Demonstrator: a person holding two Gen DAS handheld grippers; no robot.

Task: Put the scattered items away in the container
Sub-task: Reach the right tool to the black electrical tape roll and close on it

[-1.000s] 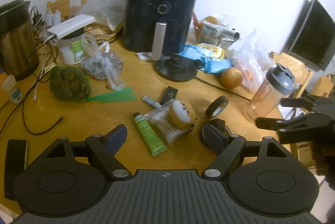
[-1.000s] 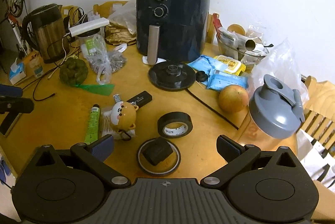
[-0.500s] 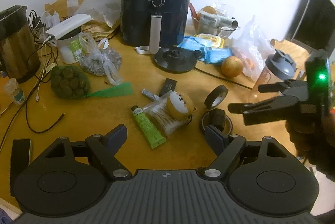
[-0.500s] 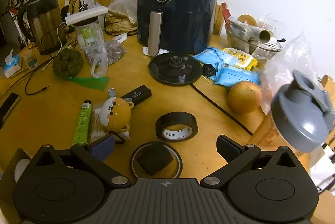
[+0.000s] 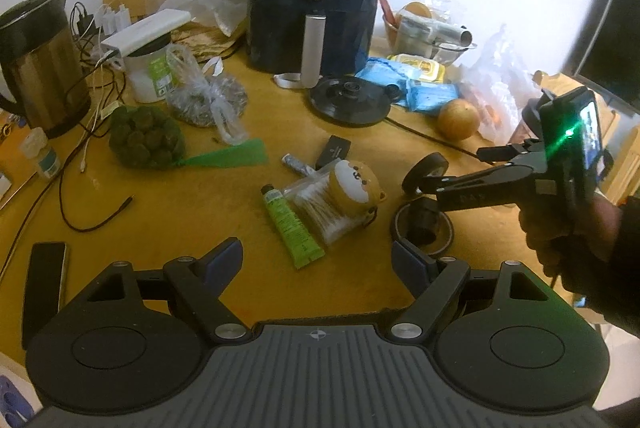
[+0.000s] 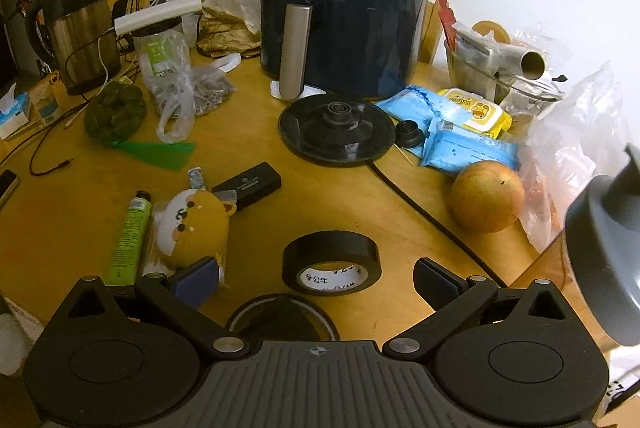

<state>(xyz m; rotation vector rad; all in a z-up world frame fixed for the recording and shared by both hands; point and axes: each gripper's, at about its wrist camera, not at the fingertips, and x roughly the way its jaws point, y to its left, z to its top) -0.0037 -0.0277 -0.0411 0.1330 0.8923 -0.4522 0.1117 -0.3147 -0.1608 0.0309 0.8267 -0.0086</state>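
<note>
Scattered on the wooden table (image 5: 168,204) lie a green tube (image 5: 291,228), a bag of cotton swabs (image 5: 320,208), a plush dog toy (image 5: 358,184), a small black box (image 5: 333,152) and a black tape roll (image 6: 331,262). A shallow round dish (image 5: 423,224) holds a black block. My left gripper (image 5: 316,258) stands open and empty, just short of the green tube. My right gripper (image 6: 316,280) is open too, low over the table, with the tape roll just ahead between its fingers. In the left wrist view, the right gripper (image 5: 456,168) hovers over the dish and the tape roll (image 5: 426,172).
A dark air fryer (image 5: 316,12) stands at the back, with a kettle base (image 6: 336,128) and its cable in front. An apple (image 6: 486,202), wipe packs (image 6: 468,144) and a shaker bottle (image 6: 600,260) are at the right. A kettle (image 5: 36,60), cables and a phone (image 5: 44,280) lie left.
The right gripper has come in from the right and sunk toward the tape roll and the dish. The left gripper has stayed in place, still open.
</note>
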